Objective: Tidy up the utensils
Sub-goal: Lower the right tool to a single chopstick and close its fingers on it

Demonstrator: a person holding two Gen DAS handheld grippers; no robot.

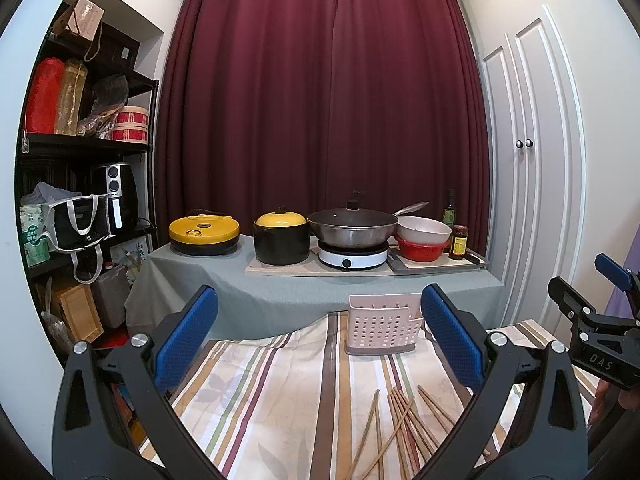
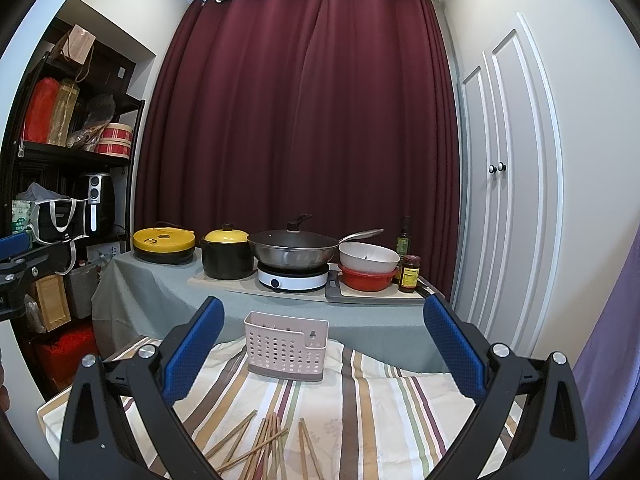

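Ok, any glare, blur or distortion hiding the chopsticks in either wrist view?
Left wrist: wooden chopsticks sharp, evenly lit, no glare; fisheye bends the edges. Right wrist: chopsticks equally clear; bright light bleeds above the maroon curtain.

— Where are we, then?
— A home, a small room doing duty as a kitchen: wok (image 1: 352, 227) on a portable induction hob (image 1: 353, 256), yellow-lidded clay pot (image 1: 281, 236), sauce bottles.
— And around it?
— Maroon curtain (image 2: 300, 120), white cupboard doors (image 2: 508, 184), a storage shelf (image 1: 86, 144) with an air fryer (image 1: 116, 196).
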